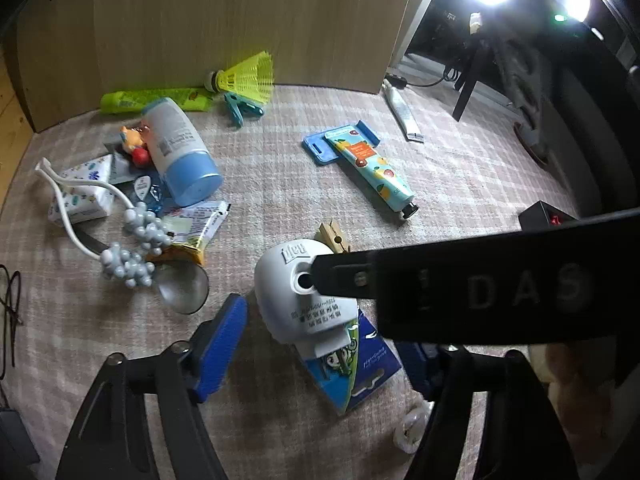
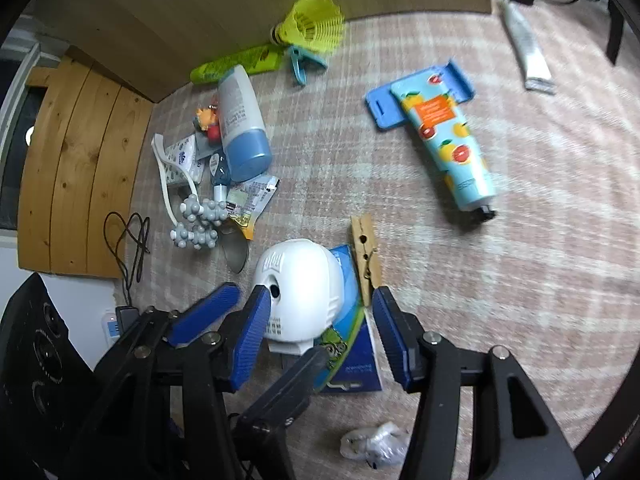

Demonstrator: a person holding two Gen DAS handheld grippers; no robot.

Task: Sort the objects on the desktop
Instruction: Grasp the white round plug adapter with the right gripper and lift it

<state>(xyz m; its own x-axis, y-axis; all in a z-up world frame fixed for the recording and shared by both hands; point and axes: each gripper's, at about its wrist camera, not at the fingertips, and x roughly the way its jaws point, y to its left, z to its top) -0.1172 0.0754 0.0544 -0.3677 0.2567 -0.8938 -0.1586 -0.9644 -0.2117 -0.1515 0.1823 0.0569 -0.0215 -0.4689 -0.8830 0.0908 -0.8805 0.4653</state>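
A pink checked cloth is covering the desk (image 2: pixel 500 260). The white dispenser (image 2: pixel 298 292) is lying near its front edge, between the spread right gripper (image 2: pixel 320 312); the left gripper (image 1: pixel 320 312) is spread too. Next: closing squarely and lifting.

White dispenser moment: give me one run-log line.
stage: approach | target: white dispenser on blue card | right claw: open, around it | left claw: open | held: nothing

Open right claw (image 2: pixel 320 336) astride white dome-shaped device (image 2: pixel 298 292) on checked cloth (image 2: pixel 500 280).
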